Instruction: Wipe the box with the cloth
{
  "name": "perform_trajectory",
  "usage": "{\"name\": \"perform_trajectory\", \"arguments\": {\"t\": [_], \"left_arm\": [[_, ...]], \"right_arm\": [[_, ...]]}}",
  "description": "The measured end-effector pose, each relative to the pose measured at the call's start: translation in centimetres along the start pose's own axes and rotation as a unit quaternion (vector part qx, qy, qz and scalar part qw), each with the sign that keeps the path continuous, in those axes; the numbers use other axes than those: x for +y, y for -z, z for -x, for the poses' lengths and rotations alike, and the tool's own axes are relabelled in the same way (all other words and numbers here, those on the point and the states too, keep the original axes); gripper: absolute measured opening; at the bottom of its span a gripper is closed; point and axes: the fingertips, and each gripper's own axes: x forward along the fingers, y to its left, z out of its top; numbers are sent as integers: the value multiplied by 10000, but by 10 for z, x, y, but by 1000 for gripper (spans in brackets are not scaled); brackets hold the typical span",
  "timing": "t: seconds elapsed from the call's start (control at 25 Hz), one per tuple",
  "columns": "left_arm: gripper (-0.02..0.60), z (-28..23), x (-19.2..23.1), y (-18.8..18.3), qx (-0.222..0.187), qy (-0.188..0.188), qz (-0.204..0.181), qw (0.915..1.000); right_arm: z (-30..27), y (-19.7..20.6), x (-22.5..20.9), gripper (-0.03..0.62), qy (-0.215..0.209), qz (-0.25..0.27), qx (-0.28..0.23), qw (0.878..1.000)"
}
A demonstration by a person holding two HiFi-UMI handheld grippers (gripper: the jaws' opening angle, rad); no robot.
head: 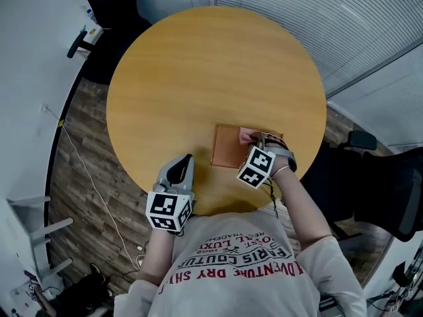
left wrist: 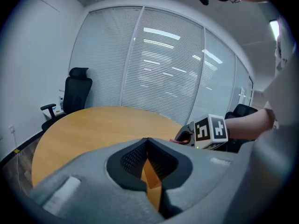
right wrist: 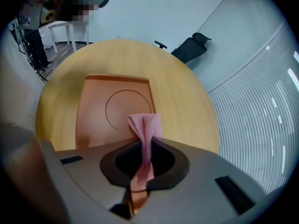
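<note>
A flat brown box (head: 231, 146) with a round embossed ring on its lid (right wrist: 110, 107) lies on the round wooden table (head: 198, 71), near the front edge. My right gripper (head: 256, 139) hovers over the box's right end and is shut on a pink cloth (right wrist: 146, 126). The cloth (head: 248, 135) hangs bunched from the jaws onto the lid. My left gripper (head: 180, 170) rests low at the table's front edge, left of the box, with its jaws shut on nothing (left wrist: 148, 149). The right gripper's marker cube (left wrist: 210, 130) shows in the left gripper view.
Black office chairs stand at the far left (head: 99, 32) and at the right (head: 383, 190) of the table. A glass wall with blinds (head: 330, 18) runs behind. A cable (head: 92, 177) trails over the wood floor at the left.
</note>
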Motion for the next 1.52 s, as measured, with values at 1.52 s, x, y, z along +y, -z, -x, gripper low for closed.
{"name": "perform_trajectory", "arguments": {"t": [1.52], "left_arm": [[9,46,-15,8,-283,361,-185,9988]], "right_arm": [[49,10,104,31,-328,-159,99,9993]]}}
